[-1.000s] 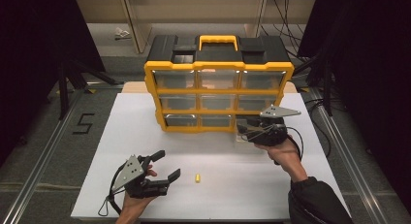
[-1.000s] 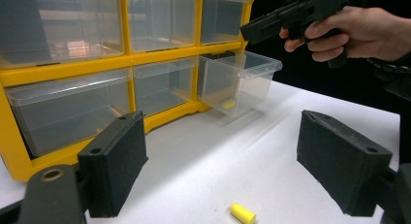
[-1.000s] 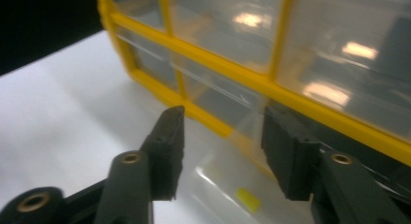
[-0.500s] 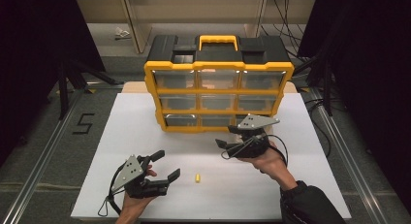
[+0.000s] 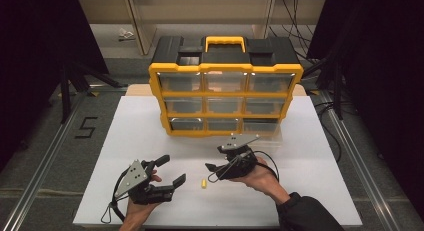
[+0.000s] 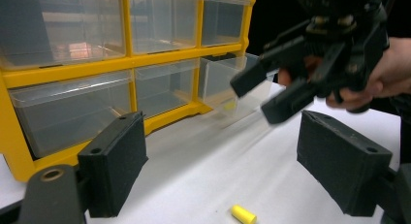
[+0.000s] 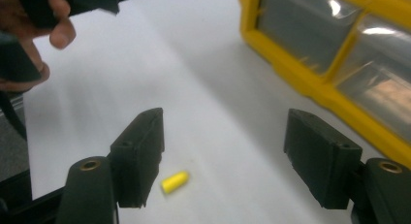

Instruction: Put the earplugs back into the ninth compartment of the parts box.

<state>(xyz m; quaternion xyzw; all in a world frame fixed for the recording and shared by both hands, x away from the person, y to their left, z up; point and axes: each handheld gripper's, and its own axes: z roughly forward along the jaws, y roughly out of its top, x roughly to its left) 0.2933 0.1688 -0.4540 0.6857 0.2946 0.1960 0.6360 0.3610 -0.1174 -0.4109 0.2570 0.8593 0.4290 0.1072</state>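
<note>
High view showed a white table (image 5: 150, 126) carrying a yellow and black drawer organizer (image 5: 225, 86) at its far middle, upright, with nine clear drawers in three rows and a yellow handle (image 5: 225, 41) on top. The bottom right drawer (image 5: 262, 127) stood pulled forward out of its frame. In the left gripper view that same clear drawer (image 6: 228, 86) stuck out beyond the yellow frame, with something small and yellow blurred at or behind it; I could not tell which.

The left gripper (image 5: 170, 172) lay near the front edge, held in the left hand (image 5: 137, 208), its jaws spread wide and holding nothing. The right gripper (image 5: 214, 170) was held low over the table in the right hand (image 5: 257, 171), pointing toward the left one, its jaws also spread and empty.

A small yellow cylinder (image 5: 203, 183) lay on its side on the table between the two grippers, touching neither. In the right gripper view it (image 7: 175, 181) sat just beside the left-hand jaw pad.
</note>
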